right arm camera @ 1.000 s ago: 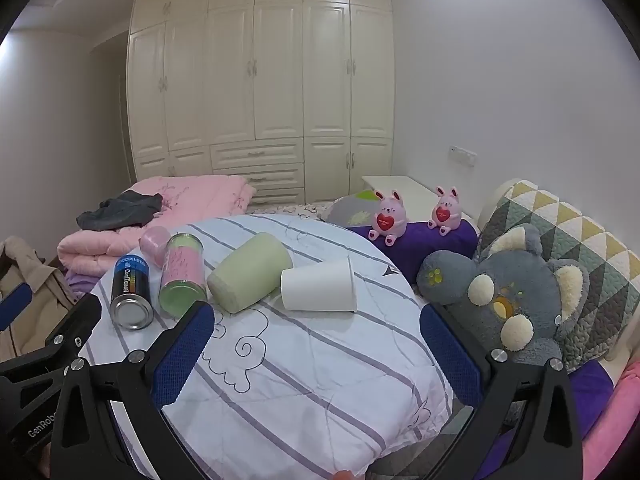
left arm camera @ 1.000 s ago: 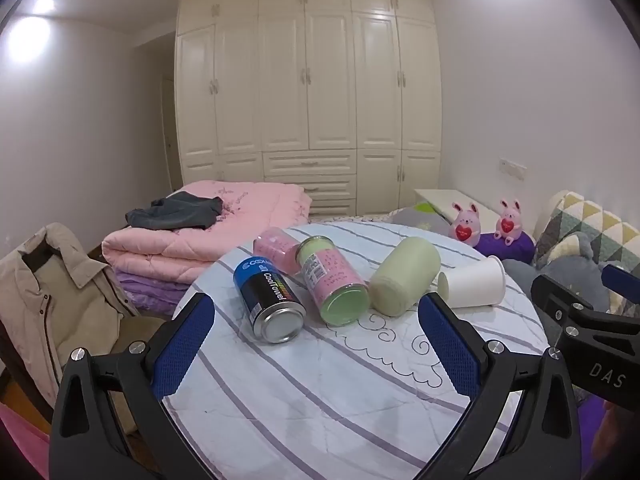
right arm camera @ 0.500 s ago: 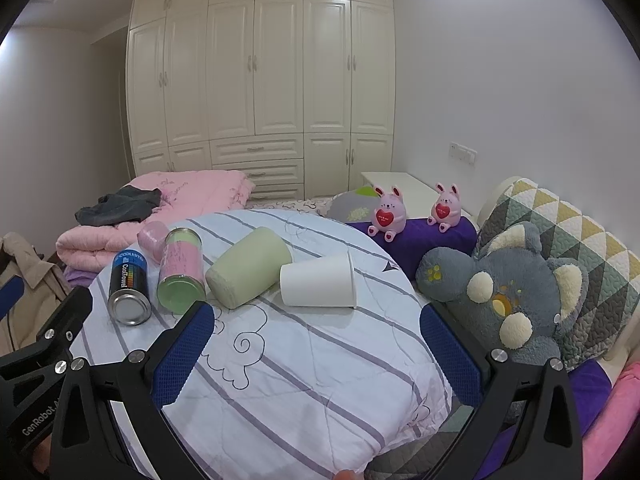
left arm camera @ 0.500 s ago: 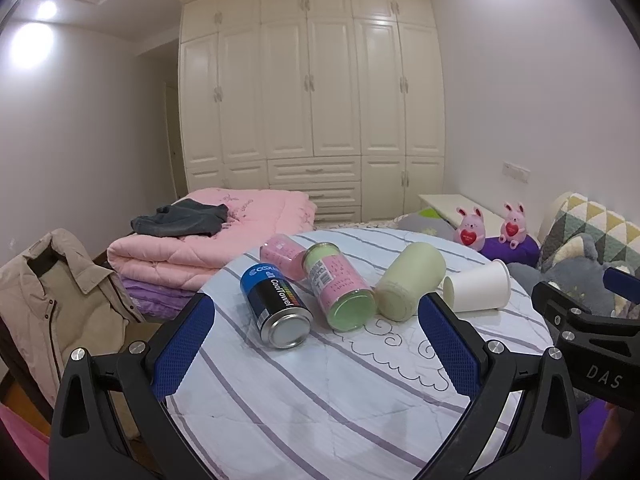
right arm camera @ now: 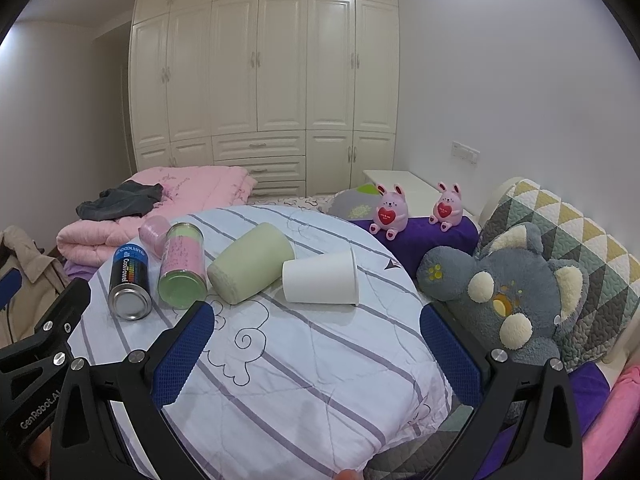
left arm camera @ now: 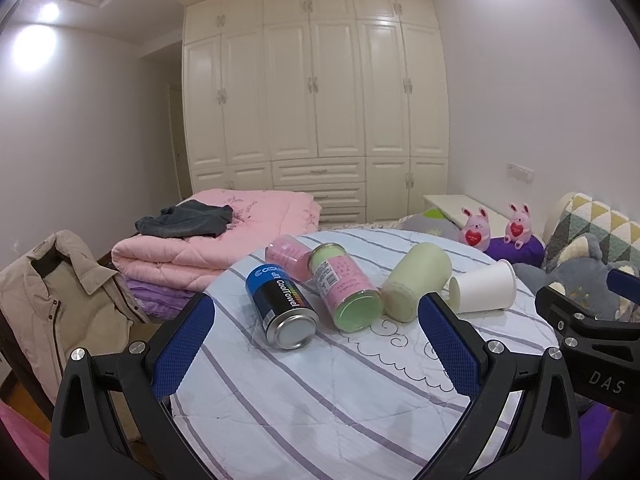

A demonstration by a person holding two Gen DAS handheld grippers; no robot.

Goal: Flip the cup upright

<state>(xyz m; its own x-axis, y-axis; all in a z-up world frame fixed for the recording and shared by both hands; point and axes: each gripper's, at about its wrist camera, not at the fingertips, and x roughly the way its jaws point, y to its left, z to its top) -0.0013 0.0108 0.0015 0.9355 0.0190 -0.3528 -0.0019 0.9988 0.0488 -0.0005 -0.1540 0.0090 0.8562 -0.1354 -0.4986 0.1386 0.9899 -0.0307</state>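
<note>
A white paper cup (right arm camera: 320,278) lies on its side on the round table with the striped cloth (right arm camera: 304,360), its mouth to the right; it also shows in the left wrist view (left arm camera: 482,286). A pale green cup (right arm camera: 250,262) lies on its side just left of it, also seen in the left wrist view (left arm camera: 414,282). My right gripper (right arm camera: 314,350) is open and empty, a little before the white cup. My left gripper (left arm camera: 316,344) is open and empty, before the cans.
A blue and black can (left arm camera: 282,306), a pink and green can (left arm camera: 346,292) and a pink cup (left arm camera: 286,256) lie on the table's left. A grey plush toy (right arm camera: 508,292) and quilted cushion (right arm camera: 568,248) sit right. Folded pink quilts (left arm camera: 208,236) lie behind.
Both grippers have drawn back and tilted slightly, so the table and objects sit lower and farther in view. Both stay open. The objects have not moved.
</note>
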